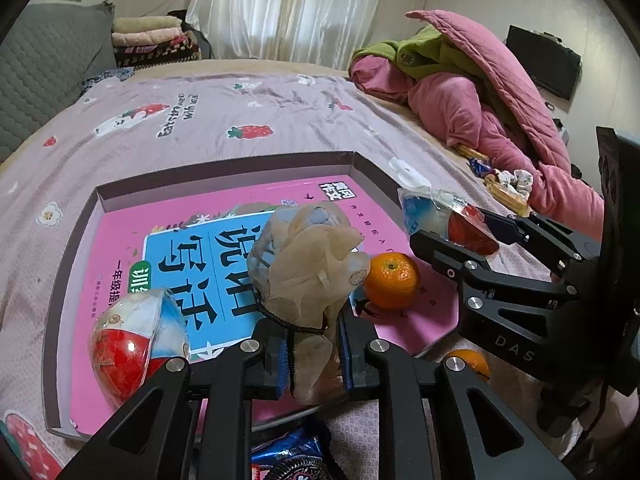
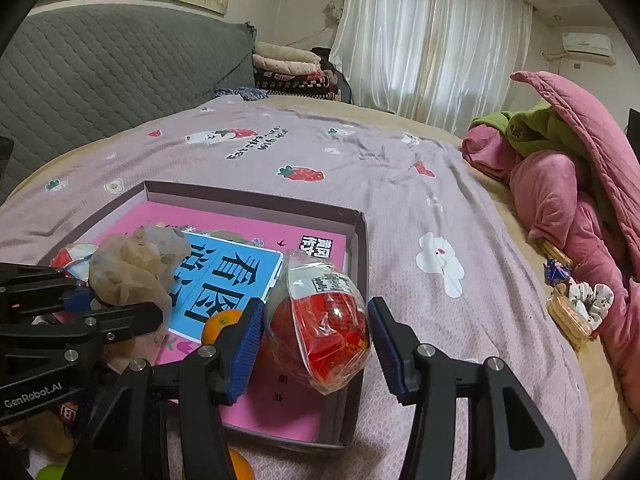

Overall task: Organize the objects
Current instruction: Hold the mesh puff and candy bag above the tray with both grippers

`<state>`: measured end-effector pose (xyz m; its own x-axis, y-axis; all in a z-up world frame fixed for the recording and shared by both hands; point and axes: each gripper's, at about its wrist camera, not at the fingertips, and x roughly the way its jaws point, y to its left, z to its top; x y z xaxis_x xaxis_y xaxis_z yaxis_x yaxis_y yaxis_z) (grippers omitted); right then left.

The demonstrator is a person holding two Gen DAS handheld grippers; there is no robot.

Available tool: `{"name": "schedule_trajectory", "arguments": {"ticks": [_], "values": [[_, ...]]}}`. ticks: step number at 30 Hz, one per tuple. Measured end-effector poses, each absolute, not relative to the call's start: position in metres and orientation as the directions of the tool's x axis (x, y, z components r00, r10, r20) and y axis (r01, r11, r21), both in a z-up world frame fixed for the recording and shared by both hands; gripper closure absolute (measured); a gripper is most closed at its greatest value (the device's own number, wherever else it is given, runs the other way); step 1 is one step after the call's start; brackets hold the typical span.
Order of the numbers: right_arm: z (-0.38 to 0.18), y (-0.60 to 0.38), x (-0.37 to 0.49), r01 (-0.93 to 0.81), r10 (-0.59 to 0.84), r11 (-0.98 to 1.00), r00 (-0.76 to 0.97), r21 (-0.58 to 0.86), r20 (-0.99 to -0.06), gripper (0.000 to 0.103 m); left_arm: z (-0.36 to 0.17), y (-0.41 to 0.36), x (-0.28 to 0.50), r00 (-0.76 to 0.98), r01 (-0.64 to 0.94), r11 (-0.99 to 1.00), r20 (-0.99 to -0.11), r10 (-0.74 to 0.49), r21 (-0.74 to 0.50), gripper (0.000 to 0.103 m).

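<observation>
A shallow grey box [image 1: 224, 164] lies on the bed with a pink and blue book [image 1: 188, 256] inside. My left gripper [image 1: 313, 346] is shut on the neck of a beige mesh pouch [image 1: 308, 256], which stands over the book. My right gripper [image 2: 316, 336] is shut on a plastic-wrapped red ball [image 2: 324, 328], held above the box's right wall [image 2: 360, 240]. In the left wrist view that ball [image 1: 452, 216] hangs over the box's near right corner. A second wrapped red ball [image 1: 132, 344] and an orange [image 1: 391, 280] rest on the book.
Another orange [image 1: 470, 360] lies just outside the box, with a blue biscuit packet [image 1: 288, 456] below my left gripper. Snack packets and a scrunchie [image 2: 580, 300] sit by the heaped pink quilt [image 2: 580, 200] on the right. The strawberry-print sheet [image 2: 320, 148] stretches beyond the box.
</observation>
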<state>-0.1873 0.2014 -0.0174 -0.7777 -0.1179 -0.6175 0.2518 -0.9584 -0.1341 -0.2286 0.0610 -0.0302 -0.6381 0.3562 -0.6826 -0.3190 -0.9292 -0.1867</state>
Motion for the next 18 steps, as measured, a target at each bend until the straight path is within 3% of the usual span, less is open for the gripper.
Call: {"name": "schedule_trajectory", "arguments": {"ticks": [18], "values": [[-0.0198, 0.2046, -0.1871, 0.249, -0.122, -0.962, -0.766, -0.116, -0.631, 0.050, -0.0362, 0.0588, -0.2322, -0.634, -0.291, -0.942, -0.704, 0.319, -0.165, 0.080]]}}
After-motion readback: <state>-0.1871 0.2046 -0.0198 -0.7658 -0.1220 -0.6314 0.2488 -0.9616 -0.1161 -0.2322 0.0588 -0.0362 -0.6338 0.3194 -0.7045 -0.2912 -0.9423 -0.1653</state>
